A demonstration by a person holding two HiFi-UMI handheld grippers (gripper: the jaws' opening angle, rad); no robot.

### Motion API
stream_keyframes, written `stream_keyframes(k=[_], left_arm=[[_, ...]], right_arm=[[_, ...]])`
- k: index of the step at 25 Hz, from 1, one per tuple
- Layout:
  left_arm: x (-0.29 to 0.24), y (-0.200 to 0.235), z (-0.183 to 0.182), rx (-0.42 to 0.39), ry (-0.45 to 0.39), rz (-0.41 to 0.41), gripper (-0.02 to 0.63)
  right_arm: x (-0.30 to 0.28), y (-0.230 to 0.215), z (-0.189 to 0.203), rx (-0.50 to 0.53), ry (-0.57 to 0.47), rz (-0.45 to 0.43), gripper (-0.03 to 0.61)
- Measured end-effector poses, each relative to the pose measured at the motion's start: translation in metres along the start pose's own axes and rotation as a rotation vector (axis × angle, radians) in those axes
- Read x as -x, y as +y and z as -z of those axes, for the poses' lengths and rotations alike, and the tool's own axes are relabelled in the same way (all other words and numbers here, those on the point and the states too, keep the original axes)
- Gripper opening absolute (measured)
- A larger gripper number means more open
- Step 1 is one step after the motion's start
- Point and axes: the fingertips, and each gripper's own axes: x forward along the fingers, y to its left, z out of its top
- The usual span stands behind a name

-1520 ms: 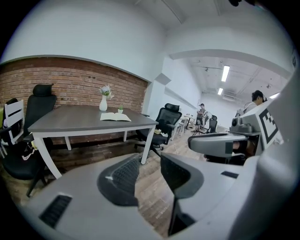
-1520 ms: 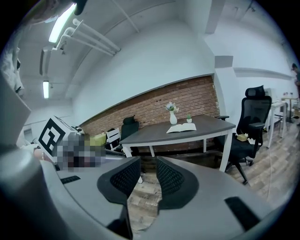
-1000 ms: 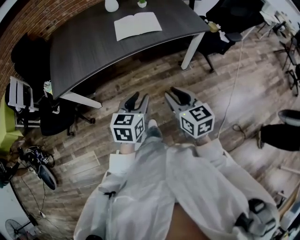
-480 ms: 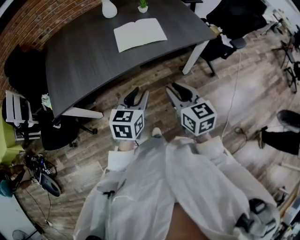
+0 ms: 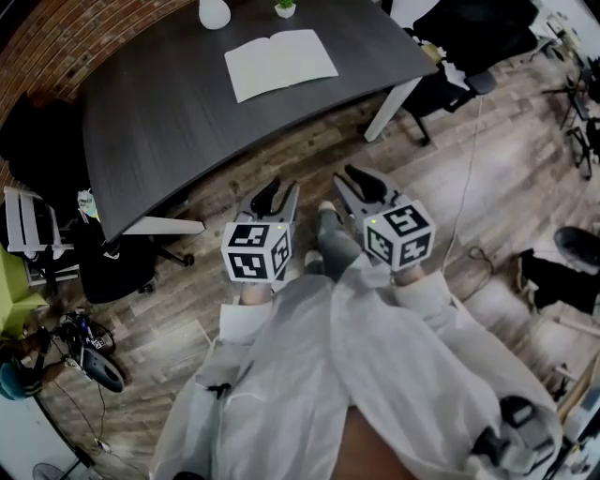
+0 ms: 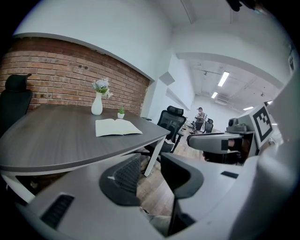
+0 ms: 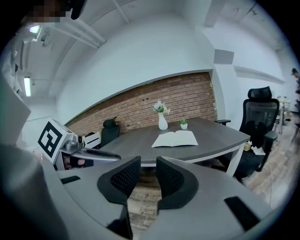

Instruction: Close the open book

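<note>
Book (image 5: 281, 64), open: lay far across desk (image 5: 159, 122), widest left to right, well beyond left claw (image 5: 275, 193) and right claw (image 5: 362, 180), both part-open, empty.

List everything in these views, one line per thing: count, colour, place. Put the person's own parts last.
table: one, dark grey top with white legs, ahead of the person
open book: one, white pages, lying flat on the table's far half
vase: one, white, holding flowers, at the table's far edge
potted plant: one, small, green in a white pot, beside the vase
office chairs: at least two, black, around the table
brick wall: one, red-brown, behind the table
floor: wood planks, brown-grey
left gripper: one, grey and black, jaws apart, empty, over the floor
right gripper: one, grey and black, jaws apart, empty, beside the left
sleeves: two, pale grey, bottom of head view
</note>
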Motion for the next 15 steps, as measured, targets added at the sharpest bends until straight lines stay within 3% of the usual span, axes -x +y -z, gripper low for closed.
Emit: stream_keyframes(k=[15], left_arm=[[-0.055, 0.041, -0.033, 0.002, 0.029, -0.027, 0.124]], right_arm=[[-0.069, -0.037, -0.026, -0.008, 0.025, -0.06, 0.083]])
